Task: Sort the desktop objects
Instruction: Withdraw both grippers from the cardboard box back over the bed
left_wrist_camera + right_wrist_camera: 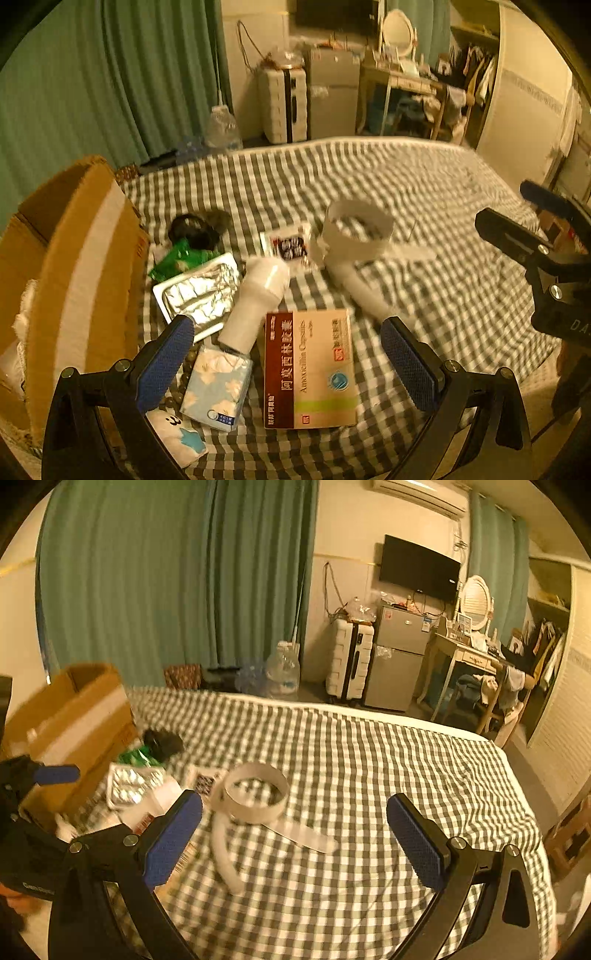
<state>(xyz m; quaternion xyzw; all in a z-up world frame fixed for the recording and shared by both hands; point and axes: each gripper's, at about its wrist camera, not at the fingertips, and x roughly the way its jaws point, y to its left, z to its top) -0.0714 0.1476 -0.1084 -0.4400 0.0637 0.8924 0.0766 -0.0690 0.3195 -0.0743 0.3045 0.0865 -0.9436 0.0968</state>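
Note:
A pile of small things lies on the checked bedspread [424, 192]. My left gripper [288, 363] is open and empty above an Amoxicillin box [308, 369], a white bottle [255, 302] and a floral tissue pack [216, 387]. A foil blister tray [199, 291], a green packet [177, 258], a black object [192, 227] and a small sachet [290, 247] lie behind. A coiled white strap [356, 236] lies to the right. My right gripper [295, 840] is open and empty above that strap [255, 794]. It also shows at the right edge of the left wrist view [532, 236].
An open cardboard box [74, 266] stands at the left edge of the bed and shows in the right wrist view [77, 716] too. Green curtains, water bottles [282, 672], a suitcase [351, 661], a small fridge [399, 657] and a dressing table stand beyond the bed.

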